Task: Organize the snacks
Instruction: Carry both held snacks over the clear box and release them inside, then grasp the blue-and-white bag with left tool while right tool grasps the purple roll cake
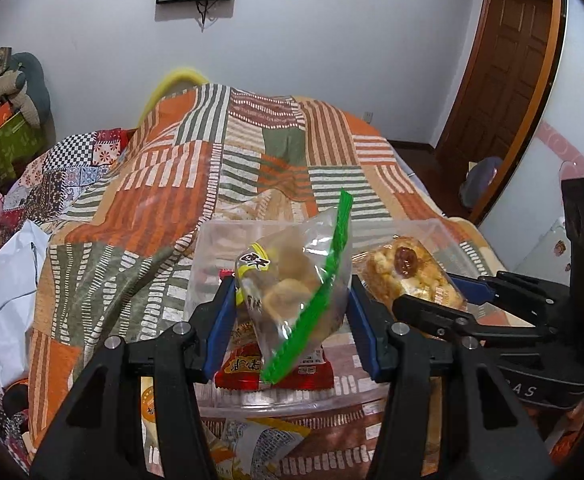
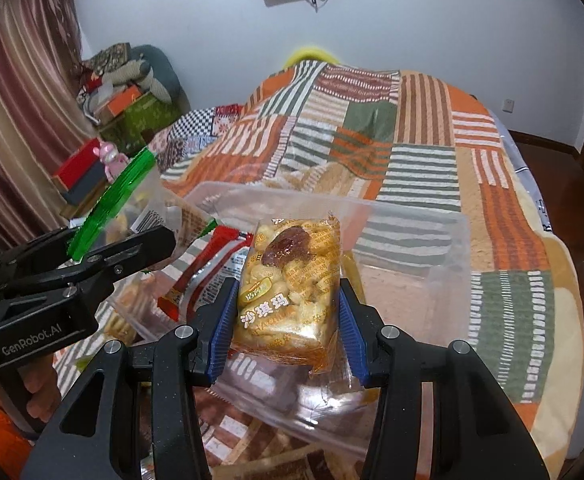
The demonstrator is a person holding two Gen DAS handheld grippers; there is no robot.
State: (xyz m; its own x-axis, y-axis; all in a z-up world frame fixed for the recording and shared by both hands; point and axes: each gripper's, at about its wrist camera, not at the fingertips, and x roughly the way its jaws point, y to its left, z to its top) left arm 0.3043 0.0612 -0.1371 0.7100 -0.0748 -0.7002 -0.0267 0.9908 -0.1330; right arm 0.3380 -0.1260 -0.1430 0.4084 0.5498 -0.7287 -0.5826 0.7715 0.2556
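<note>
Over the clear plastic bin (image 1: 444, 240) on the patchwork-covered bed (image 1: 163, 200), the left gripper (image 1: 292, 308) clamps a green-edged clear pastry bag (image 1: 292, 280) and the right gripper (image 2: 287, 316) a yellow-wrapped puffed snack block (image 2: 292, 280).

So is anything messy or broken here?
Nothing looks broken or spilled. A few snack packets lie loose on the bed outside the clear box, and a red packet leans on its wall. They just aren't sorted yet.

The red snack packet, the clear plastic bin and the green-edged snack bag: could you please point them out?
red snack packet (image 1: 312, 374), left wrist view, lower front.
clear plastic bin (image 2: 420, 216), right wrist view, far rim.
green-edged snack bag (image 1: 292, 288), left wrist view, clear middle.
</note>
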